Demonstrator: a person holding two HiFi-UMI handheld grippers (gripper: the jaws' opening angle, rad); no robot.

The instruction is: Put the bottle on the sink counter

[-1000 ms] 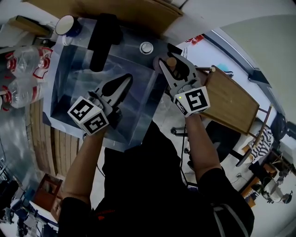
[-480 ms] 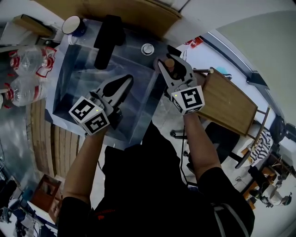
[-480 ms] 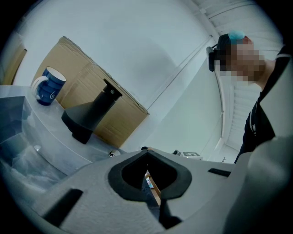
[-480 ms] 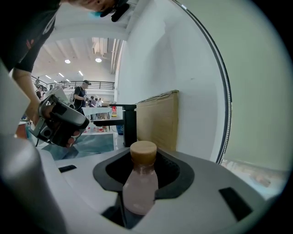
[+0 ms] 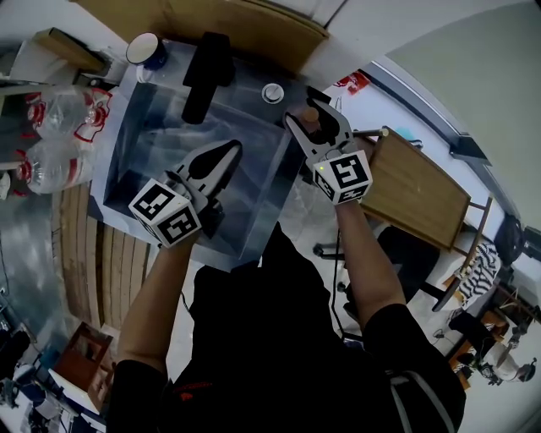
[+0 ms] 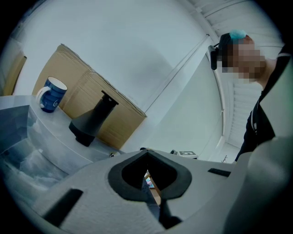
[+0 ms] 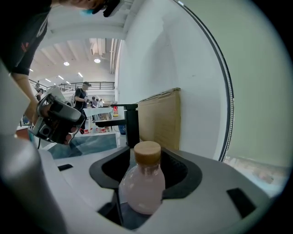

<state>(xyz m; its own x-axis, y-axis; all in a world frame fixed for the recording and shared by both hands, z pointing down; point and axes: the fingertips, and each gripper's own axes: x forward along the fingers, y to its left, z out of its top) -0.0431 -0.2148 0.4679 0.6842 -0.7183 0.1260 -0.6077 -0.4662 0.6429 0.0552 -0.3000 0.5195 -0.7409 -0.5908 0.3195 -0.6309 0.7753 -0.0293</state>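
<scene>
Bright, cool, even light — strong fisheye warp, black vignetted corners, near foreground softly blurred.

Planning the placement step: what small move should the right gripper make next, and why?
Probably lower the right gripper toward the sink counter with the jaws kept shut. They clamp the upright bottle, which seems held in the air near the sink's back corner, not yet set down.

A blue mug [image 5: 145,49] stands near a black faucet [image 5: 205,74], cardboard [image 5: 245,25] behind them.
</scene>
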